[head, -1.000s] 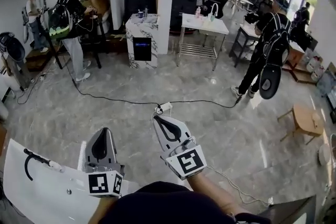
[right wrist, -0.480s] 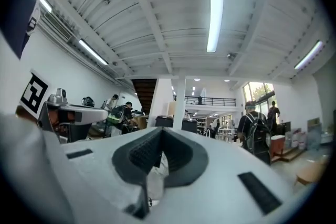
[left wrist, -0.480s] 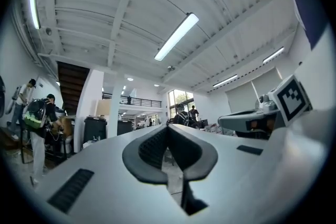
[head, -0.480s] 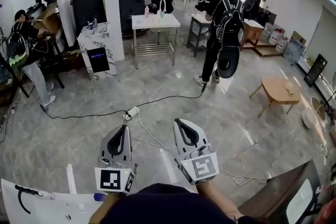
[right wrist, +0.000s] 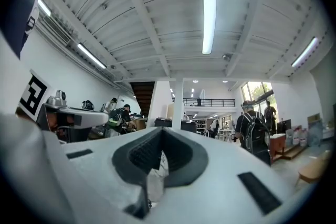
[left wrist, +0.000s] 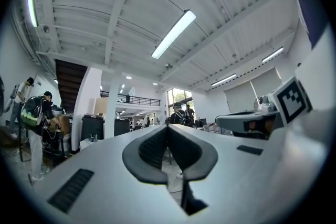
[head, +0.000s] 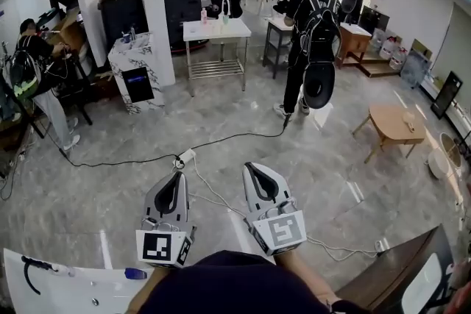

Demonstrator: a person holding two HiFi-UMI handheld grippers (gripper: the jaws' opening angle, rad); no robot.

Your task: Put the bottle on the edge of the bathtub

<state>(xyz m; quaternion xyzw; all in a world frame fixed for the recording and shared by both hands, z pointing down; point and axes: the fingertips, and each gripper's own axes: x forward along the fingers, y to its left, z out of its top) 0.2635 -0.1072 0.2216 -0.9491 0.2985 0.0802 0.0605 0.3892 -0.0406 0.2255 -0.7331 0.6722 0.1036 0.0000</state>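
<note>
Head view: my left gripper (head: 176,180) and right gripper (head: 254,174) hang above the floor (head: 331,180), fingers clenched on nothing. The blue bottle (head: 135,273) lies on the white bathtub (head: 59,290), lower left.

— Where are the hands?
— Low in front of the body. The left tool (head: 177,177) and the right tool (head: 252,170) sit side by side, a little apart, both pointing forward.
— And the jaws?
— Both pairs are pressed together, with nothing between them. The right forearm (head: 313,282) stretches out behind its tool.
</note>
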